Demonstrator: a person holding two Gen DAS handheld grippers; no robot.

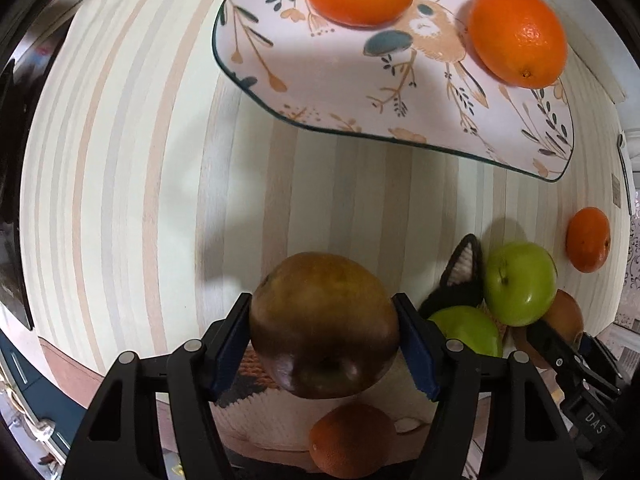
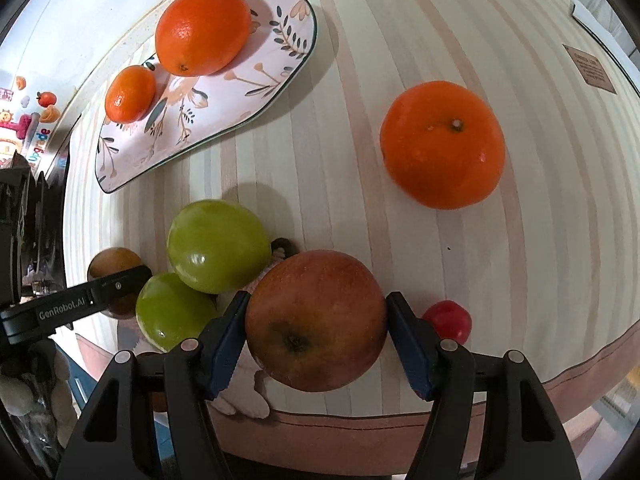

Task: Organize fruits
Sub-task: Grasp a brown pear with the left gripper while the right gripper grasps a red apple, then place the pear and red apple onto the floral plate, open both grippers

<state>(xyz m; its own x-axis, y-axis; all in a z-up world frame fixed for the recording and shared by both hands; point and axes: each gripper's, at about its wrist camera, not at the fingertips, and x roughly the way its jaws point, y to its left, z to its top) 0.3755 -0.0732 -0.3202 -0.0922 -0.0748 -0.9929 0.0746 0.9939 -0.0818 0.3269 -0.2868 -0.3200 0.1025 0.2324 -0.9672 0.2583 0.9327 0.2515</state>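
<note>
Two oranges (image 2: 202,30) sit plated beyond the claws; each claw (left (image 1: 322,344), right (image 2: 316,340)) grips an apple, several fruits unsorted.

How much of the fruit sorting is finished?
Done: two oranges sit on the plate. In hand: the left gripper and right gripper each clamp an apple. Left: two green apples and another orange on the table.
</note>
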